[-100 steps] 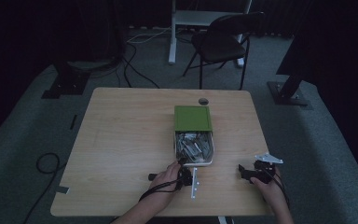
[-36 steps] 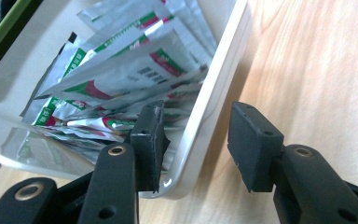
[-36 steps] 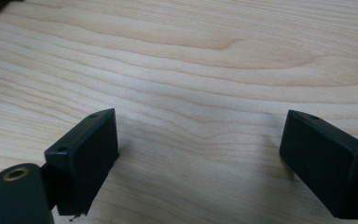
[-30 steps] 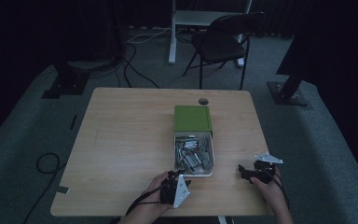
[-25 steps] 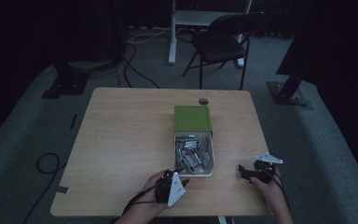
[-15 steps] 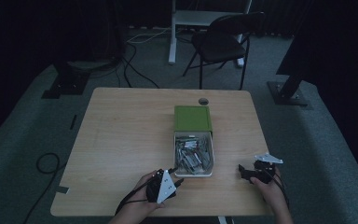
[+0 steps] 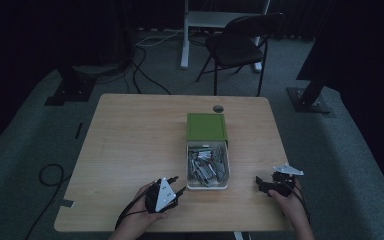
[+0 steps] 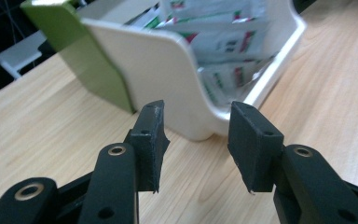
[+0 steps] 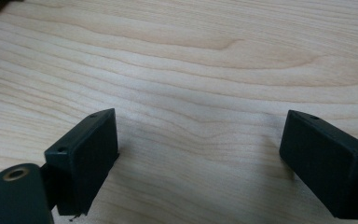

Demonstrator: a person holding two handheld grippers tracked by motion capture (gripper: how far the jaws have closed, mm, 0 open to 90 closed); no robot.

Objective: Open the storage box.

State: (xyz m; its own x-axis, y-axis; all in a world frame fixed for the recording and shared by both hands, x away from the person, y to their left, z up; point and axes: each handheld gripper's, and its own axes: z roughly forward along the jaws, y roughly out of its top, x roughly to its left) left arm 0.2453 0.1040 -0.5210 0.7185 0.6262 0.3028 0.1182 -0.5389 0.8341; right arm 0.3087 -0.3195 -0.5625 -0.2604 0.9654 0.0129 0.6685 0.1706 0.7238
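We have the white tray [image 7: 207, 186] sitting right of centre on the counter [image 7: 130, 145], packed with small packets [image 7: 207, 165], its green lid [image 7: 206, 126] lying just beyond it. Our left tool [image 7: 176, 185] hangs just beside the tray's near corner, jaws parted to a middling gap, nothing between them; in the left gripper view that rounded corner [image 8: 186, 107] sits dead ahead. Our right tool [image 7: 261, 184] rests near the counter's front edge, spread wide over bare wood [image 9: 191, 84]. By our reckoning the work has barely begun: no packet is out, everything's left to do.
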